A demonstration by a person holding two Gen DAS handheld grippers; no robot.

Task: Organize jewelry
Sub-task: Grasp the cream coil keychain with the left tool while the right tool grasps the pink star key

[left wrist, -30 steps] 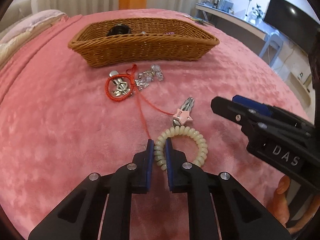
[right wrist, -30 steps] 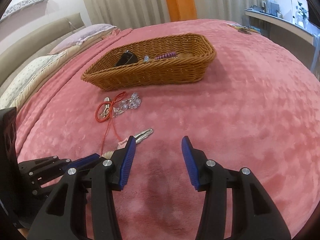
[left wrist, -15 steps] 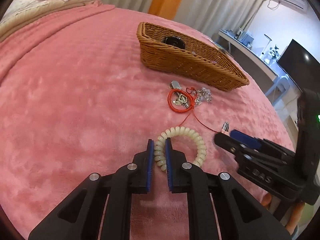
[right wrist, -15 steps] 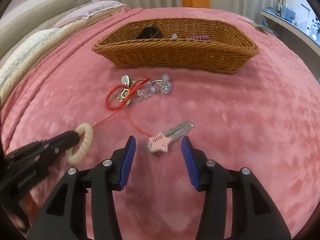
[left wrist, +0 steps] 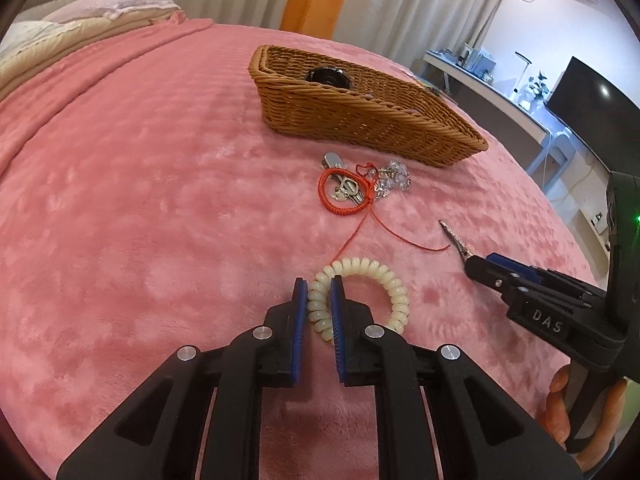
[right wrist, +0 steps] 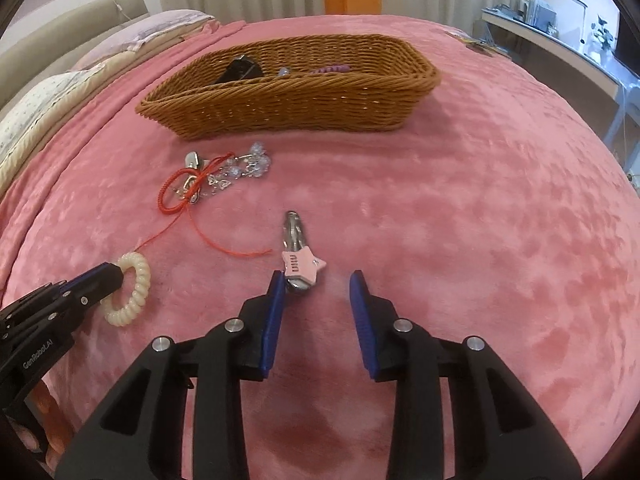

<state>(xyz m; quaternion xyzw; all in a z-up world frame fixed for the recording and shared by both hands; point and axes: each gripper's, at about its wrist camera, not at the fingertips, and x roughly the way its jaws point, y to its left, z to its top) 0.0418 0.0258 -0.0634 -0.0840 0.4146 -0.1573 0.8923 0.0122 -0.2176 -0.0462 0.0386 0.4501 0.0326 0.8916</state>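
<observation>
A plush pink blanket (left wrist: 160, 208) with a mottled, velvety nap covered the bed. On it sat a long woven wicker basket (left wrist: 360, 116), honey-brown, with a glossy black object (left wrist: 326, 77) inside; from the right wrist view a purple piece (right wrist: 332, 68) also showed in it. Just in front of the basket lay a tangle: a braided red cord bracelet (left wrist: 340, 192) with thin trailing strings, silvery charms inside its loop, and a cluster of clear faceted crystal beads (left wrist: 394, 178) beside it.

The left gripper (left wrist: 319, 300) had its blue-padded fingers clenched narrowly on one side of a cream spiral coil hair tie (left wrist: 380, 280), a glossy plastic ring resting on the blanket; one finger sat inside the loop and one outside.

The right gripper (right wrist: 318, 292) had its fingers spread wide, released, holding nothing. A metal snap hair clip (right wrist: 298, 256) with a pink star-shaped top lay on the blanket between the fingertips, closer to the left finger (right wrist: 276, 292) and appearing to touch its tip.
</observation>
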